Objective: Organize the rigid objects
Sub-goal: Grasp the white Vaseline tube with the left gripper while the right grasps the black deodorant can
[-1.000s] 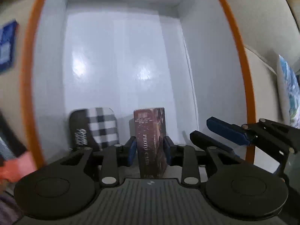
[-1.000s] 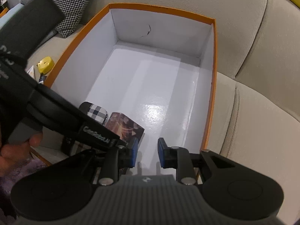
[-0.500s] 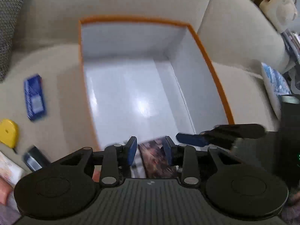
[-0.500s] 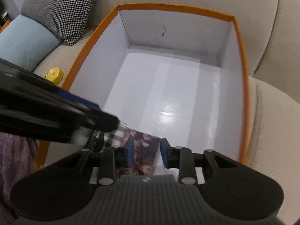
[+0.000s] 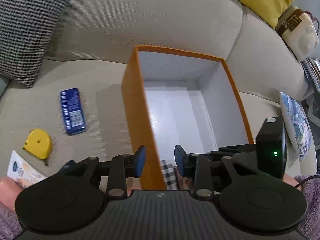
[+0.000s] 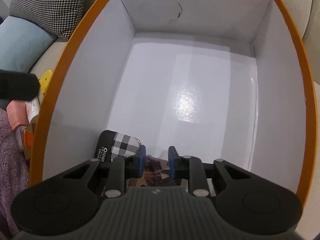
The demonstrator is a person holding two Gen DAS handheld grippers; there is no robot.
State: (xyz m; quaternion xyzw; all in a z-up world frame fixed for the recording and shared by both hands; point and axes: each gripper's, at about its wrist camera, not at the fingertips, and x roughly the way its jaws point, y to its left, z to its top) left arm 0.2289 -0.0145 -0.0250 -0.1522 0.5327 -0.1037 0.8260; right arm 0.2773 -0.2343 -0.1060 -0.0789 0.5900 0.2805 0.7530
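Sofa (image 5: 160, 26) clutter beside box (image 5: 138, 120): blue tin (image 5: 73, 111), yellow tape measure (image 5: 38, 144).

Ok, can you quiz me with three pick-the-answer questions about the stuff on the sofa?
1. Where is the blue tin?
A. Inside the box
B. On the checked cushion
C. On the sofa, beside the box

2. What colour is the tape measure?
A. Yellow
B. Red
C. Green

3. What is the left gripper doing?
A. Squeezing the blue tin
B. Open, with nothing in it
C. Holding the tape measure

Answers:
1. C: the blue tin lies flat on the sofa, outside the orange wall of the box.
2. A: the tape measure is bright yellow.
3. B: the fingers of the left gripper stand apart with nothing between them.
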